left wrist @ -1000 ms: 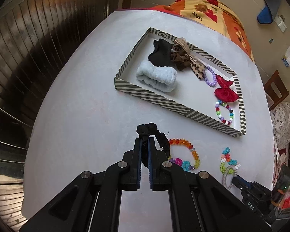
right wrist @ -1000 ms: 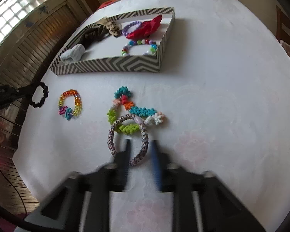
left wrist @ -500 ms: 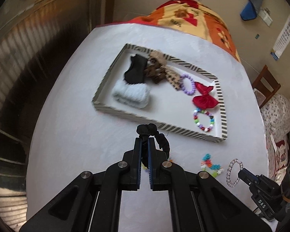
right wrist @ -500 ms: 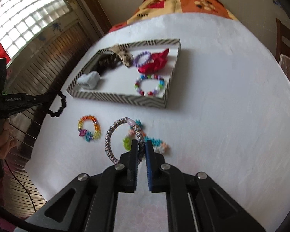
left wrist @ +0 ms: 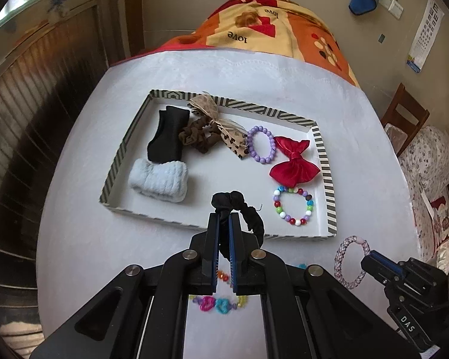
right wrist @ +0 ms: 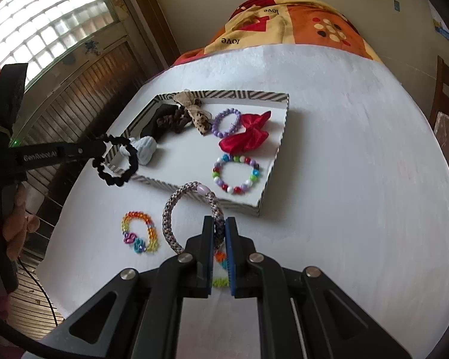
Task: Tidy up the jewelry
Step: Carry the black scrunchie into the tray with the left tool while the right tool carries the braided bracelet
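My left gripper point(left wrist: 223, 218) is shut on a black scrunchie point(left wrist: 239, 206) and holds it in the air over the near wall of the striped tray point(left wrist: 323, 155); it also shows in the right wrist view point(right wrist: 118, 161). My right gripper point(right wrist: 219, 224) is shut on a speckled braided bracelet point(right wrist: 176, 206), lifted above the table just before the tray point(right wrist: 269, 173); the bracelet also shows in the left wrist view point(left wrist: 351, 261). The tray holds scrunchies, a red bow point(left wrist: 294, 164), a purple bead bracelet point(left wrist: 261, 145) and a multicolour bead bracelet point(left wrist: 293, 206).
A rainbow bead bracelet point(right wrist: 140, 232) lies on the white tablecloth point(right wrist: 344, 179) left of my right gripper. A colourful beaded piece point(right wrist: 221, 269) lies under my right fingers. A wooden chair point(left wrist: 404, 116) stands at the right, shutters at the left.
Both grippers rose and moved toward the tray. My right gripper shut on the braided bracelet and lifted it off the table. My left gripper kept the black scrunchie.
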Demonstrator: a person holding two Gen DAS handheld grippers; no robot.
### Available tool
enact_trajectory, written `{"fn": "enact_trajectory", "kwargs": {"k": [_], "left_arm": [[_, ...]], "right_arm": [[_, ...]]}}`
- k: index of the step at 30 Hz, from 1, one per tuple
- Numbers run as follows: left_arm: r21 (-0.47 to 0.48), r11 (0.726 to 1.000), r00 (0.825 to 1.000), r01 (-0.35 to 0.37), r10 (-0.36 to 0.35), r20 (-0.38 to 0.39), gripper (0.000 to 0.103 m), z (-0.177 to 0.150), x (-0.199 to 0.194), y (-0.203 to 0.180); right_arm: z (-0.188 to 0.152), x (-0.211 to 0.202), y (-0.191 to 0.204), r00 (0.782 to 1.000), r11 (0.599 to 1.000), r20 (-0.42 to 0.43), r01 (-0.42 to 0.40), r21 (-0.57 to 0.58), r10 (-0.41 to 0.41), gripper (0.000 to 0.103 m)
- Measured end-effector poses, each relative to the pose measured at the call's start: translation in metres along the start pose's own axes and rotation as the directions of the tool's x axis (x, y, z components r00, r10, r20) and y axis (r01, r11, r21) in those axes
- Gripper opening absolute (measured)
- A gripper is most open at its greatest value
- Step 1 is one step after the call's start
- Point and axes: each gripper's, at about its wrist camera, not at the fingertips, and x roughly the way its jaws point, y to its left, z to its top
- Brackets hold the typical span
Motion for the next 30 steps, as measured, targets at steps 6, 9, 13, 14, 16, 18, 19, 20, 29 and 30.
{"fn": "enact_trajectory", "kwargs": {"k": [6, 9, 13, 14, 16, 18, 19, 20, 29, 30], "left_arm": [[0.0, 1.0, 0.999, -0.008, 0.008, -0.032, 0.0, 0.012, 0.024, 0.002], [0.0, 1.0, 0.999, -0.011, 0.011, -0.049, 0.0, 0.018, 0.036, 0.004], [0.0, 1.0, 0.998, -0.013, 0.013, -0.063, 0.0, 0.026, 0.047, 0.007], [-0.002, 1.0, 0.998, -0.012, 0.012, -0.066, 0.0, 0.029, 0.05, 0.007], [-0.004, 1.0, 0.998, -0.011, 0.01, -0.07, 0.0, 0.034, 0.054, 0.008], [-0.005, 1.0, 0.997, -0.009, 0.008, -0.072, 0.0, 0.04, 0.058, 0.009], [-0.006, 1.0, 0.997, -0.009, 0.009, -0.073, 0.0, 0.042, 0.06, 0.009], [-0.008, 1.0, 0.997, -0.009, 0.009, -0.076, 0.0, 0.043, 0.062, 0.009], [-0.03, 0.999, 0.992, -0.024, 0.02, -0.128, 0.0, 0.042, 0.09, 0.019], [-0.035, 0.999, 0.991, -0.028, 0.023, -0.132, 0.0, 0.041, 0.091, 0.022]], "right_arm": [[0.019, 0.018, 0.0, 1.0, 1.0, -0.015, 0.0, -0.006, 0.0, 0.008], [0.029, 0.029, -0.001, 1.0, 1.0, -0.024, -0.003, -0.004, 0.003, 0.007], [0.04, 0.042, -0.003, 0.999, 1.0, -0.034, -0.011, 0.008, 0.011, 0.007], [0.041, 0.045, -0.003, 0.999, 1.0, -0.036, -0.011, 0.008, 0.011, 0.007], [0.046, 0.051, -0.003, 0.999, 1.0, -0.042, -0.01, 0.007, 0.01, 0.007], [0.05, 0.055, -0.003, 0.999, 1.0, -0.046, -0.01, 0.009, 0.01, 0.007], [0.052, 0.058, -0.003, 0.999, 1.0, -0.047, -0.01, 0.009, 0.01, 0.007], [0.054, 0.059, -0.004, 0.999, 1.0, -0.048, -0.01, 0.01, 0.01, 0.007], [0.068, 0.082, -0.004, 0.997, 1.0, -0.077, -0.009, 0.008, 0.009, 0.007], [0.069, 0.084, -0.004, 0.997, 1.0, -0.081, -0.009, 0.006, 0.009, 0.008]]}}
